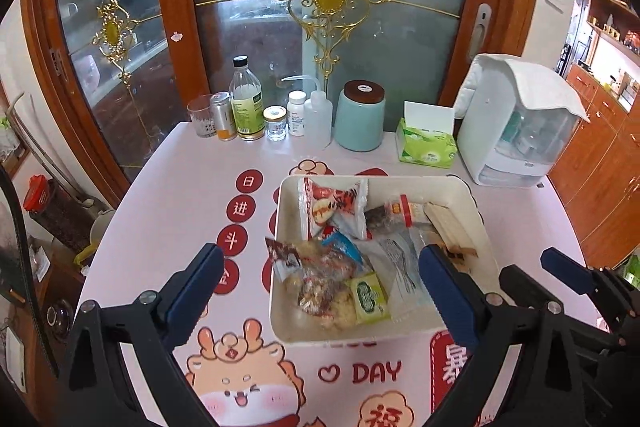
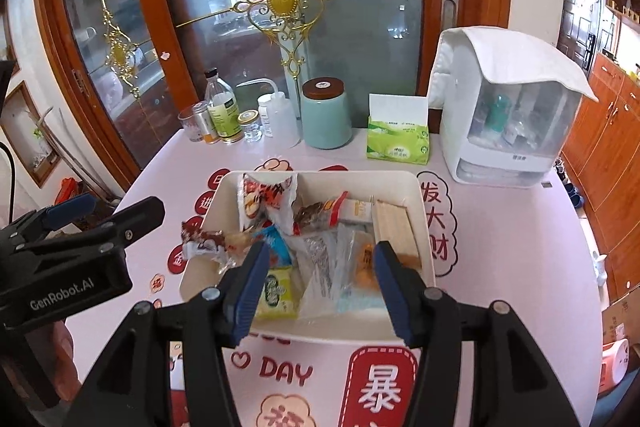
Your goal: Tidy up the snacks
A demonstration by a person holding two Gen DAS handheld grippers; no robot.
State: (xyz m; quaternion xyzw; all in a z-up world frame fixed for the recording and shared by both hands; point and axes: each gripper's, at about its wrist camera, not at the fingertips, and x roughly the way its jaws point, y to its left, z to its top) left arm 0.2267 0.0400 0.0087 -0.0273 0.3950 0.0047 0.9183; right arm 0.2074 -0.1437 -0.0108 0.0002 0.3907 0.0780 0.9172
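A white tray (image 1: 452,183) (image 2: 360,176) stands mid-table, filled with several snacks. Among them are a red-and-white packet (image 1: 332,207) (image 2: 264,203), a blue packet (image 1: 340,243), a green packet (image 1: 370,297) (image 2: 276,291) and pale wooden-looking sticks (image 1: 448,227) (image 2: 394,227). A brown-and-white wrapper (image 2: 204,239) hangs over the tray's left rim. My left gripper (image 1: 320,287) is open wide over the tray's near left part, with nothing in it. My right gripper (image 2: 320,263) is partly open above the clear packets at the tray's front, its pads touching nothing. Each gripper shows in the other's view: right gripper (image 1: 528,263), left gripper (image 2: 124,203).
Along the table's back stand a glass, bottles and jars (image 1: 244,107), a teal canister (image 1: 360,115), a green tissue pack (image 1: 426,145) and a white cloth-covered cabinet (image 1: 516,123). A glass sliding door rises right behind. The printed pink tablecloth (image 1: 180,187) drops off at left and right.
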